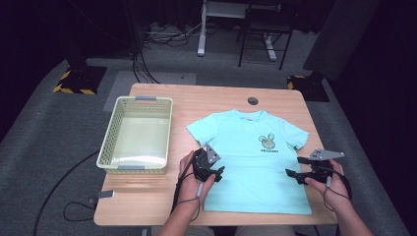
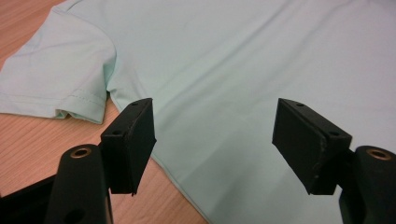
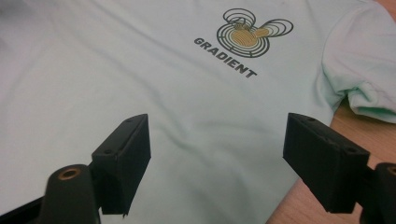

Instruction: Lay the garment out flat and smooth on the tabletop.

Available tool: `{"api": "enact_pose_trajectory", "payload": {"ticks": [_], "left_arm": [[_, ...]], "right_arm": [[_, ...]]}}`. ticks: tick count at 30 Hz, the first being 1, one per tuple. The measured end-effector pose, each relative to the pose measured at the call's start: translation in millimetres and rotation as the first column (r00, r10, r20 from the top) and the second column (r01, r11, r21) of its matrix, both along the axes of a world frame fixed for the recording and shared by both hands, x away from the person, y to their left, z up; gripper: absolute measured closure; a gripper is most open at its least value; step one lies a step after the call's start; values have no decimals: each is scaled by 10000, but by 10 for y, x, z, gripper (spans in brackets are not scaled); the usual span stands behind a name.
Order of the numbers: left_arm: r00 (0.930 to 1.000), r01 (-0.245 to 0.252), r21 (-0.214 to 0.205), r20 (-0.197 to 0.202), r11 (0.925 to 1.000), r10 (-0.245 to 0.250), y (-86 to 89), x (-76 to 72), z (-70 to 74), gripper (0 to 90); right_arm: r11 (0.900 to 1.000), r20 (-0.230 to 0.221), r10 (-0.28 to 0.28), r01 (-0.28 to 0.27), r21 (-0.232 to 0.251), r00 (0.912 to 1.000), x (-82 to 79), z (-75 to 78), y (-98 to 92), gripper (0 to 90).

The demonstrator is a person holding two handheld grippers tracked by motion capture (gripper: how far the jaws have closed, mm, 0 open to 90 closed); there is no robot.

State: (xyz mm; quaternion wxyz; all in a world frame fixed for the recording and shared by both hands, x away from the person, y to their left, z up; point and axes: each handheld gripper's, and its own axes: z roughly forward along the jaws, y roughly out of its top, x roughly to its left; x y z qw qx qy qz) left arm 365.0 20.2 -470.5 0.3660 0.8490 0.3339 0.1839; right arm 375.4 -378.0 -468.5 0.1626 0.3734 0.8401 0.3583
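Left gripper: black jaws spread apart, nothing between them, pads hanging over the left side edge of the light mint-green cotton T-shirt, just below its left sleeve. Right gripper: jaws likewise spread and empty, over the shirt's right side, below the round yellow-and-black chest print, near the right sleeve.

The shirt lies flat, front up, collar away from the person, in the middle of the light wooden table. The pale green perforated plastic basket stands to its left, apart from it.

Risks, as a judgement: the fabric is thin and lies flat, so a pinch may catch the top layer alone or slip off, dragging wrinkles in. The left pads straddle the seam edge; closing too far outward would pinch air or scrape the wood. Uneven lifting by the two sides would skew any fold.

Pose: in the high view both hands come in from the bottom edge, forearms angled inward, each gripper pointing forward and down at its own side of the shirt, right hand at the table's right edge.
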Motion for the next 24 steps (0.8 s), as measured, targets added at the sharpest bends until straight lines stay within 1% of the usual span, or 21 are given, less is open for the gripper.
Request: {"api": "enact_pose_trajectory", "payload": {"ticks": [3,6,8,13,20,24], "left_arm": [[10000,0,-62,34,10000,0,18,-26,17,293],[10000,-42,-41,53,10000,42,60,-77,49,287],[9999,-45,-17,148,10000,45,79,-105,64,283],[9999,-43,25,154,10000,43,120,-160,88,277],[9996,108,127,243,9999,-111,178,-271,121,271],[9995,143,34,284,9999,-144,223,-324,139,271]], "right_arm": [[10000,82,47,-47,-5,10000,-27,47,-12,237],[10000,142,68,-68,17,9999,-54,86,-32,235],[10000,196,82,-82,37,9998,-75,104,-50,231],[9999,266,119,-121,91,9996,-124,139,-90,222],[9993,287,314,-320,197,9991,-199,196,-122,209],[9992,336,346,-353,186,9988,-239,227,-146,209]]}}
